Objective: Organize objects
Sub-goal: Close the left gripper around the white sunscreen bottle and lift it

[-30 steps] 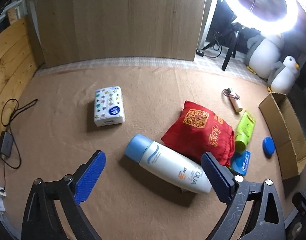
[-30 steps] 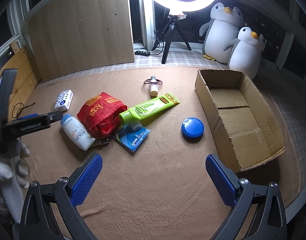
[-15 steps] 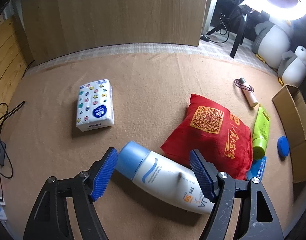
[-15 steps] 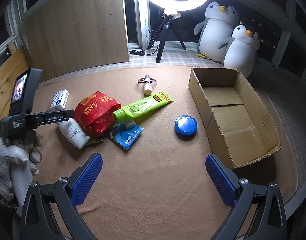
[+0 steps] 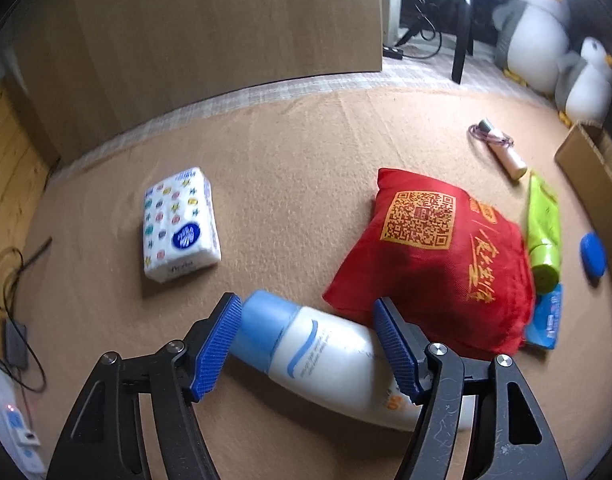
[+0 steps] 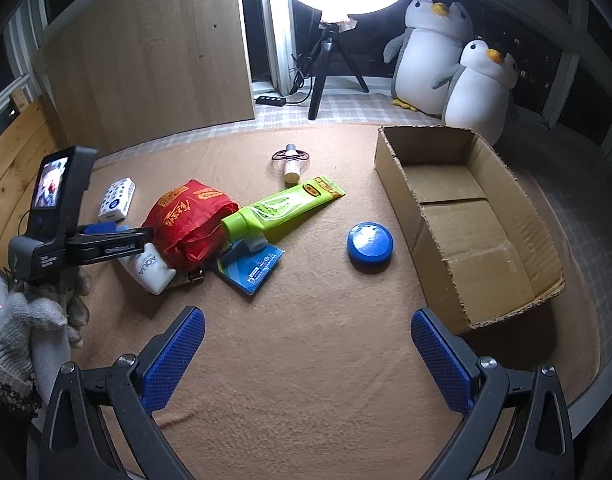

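A white sunscreen bottle (image 5: 325, 360) with a blue cap lies on the tan blanket against a red cloth bag (image 5: 433, 256). My left gripper (image 5: 306, 304) straddles the bottle. Its jaws are closing: one pad (image 5: 218, 344) touches the cap, the other sits on the body. The right wrist view shows the left gripper (image 6: 106, 236) in a gloved hand, low over the bottle (image 6: 148, 268). My right gripper (image 6: 306, 316) hangs open over bare blanket, holding nothing. An open cardboard box (image 6: 401, 184) stands at the right.
A tissue pack (image 5: 180, 224), green tube (image 6: 282, 208), blue packet (image 6: 254, 268), blue round lid (image 6: 369, 244) and small bottle with cord (image 6: 292, 168) lie around. Behind stand plush penguins (image 6: 433, 52), a tripod (image 6: 325, 68) and a wooden board (image 6: 154, 52). Cables (image 5: 10, 280) lie left.
The left gripper came down over the sunscreen bottle and its jaws narrowed from wide apart to flanking the cap and body. The right gripper stayed put.
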`<state>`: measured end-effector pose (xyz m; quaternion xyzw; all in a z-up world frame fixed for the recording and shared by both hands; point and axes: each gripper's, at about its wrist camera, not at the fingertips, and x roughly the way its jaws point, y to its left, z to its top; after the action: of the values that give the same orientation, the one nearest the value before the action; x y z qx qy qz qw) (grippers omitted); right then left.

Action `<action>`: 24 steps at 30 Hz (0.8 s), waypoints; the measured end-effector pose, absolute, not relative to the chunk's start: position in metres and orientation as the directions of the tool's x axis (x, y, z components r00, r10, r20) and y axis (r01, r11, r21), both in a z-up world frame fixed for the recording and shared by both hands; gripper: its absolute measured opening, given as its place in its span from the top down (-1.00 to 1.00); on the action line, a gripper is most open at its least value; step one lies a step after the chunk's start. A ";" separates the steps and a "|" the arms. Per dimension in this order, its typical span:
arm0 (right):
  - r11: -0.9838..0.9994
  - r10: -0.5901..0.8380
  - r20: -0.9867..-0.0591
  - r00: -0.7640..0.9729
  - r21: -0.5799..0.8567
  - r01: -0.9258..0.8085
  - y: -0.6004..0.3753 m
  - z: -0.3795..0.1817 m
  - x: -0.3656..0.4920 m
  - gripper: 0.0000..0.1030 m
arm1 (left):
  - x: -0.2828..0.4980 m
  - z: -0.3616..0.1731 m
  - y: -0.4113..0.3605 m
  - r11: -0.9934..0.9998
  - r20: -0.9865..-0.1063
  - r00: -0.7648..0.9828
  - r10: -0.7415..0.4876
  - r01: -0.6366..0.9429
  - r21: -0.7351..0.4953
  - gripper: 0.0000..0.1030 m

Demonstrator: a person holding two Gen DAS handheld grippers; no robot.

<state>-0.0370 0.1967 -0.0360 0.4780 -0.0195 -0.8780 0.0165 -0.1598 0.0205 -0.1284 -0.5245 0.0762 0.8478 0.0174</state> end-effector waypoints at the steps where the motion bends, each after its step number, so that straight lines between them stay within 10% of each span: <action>1: -0.999 -0.049 -0.839 -0.542 0.049 0.014 0.196 -0.036 -0.037 -0.97 | -0.162 -0.130 0.023 -0.984 -0.891 -0.449 -0.063 -0.118 0.130 -0.40; 24: -0.991 -0.128 -0.851 -0.510 0.089 0.101 0.170 -0.044 -0.044 -0.97 | -0.071 -0.141 0.012 -0.985 -0.905 -0.419 0.069 -0.172 0.004 -0.40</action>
<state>-0.0440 0.1698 -0.0443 0.4907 -0.0138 -0.8687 0.0658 -0.0710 0.0118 -0.1408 -0.5341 0.0482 0.8410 0.0718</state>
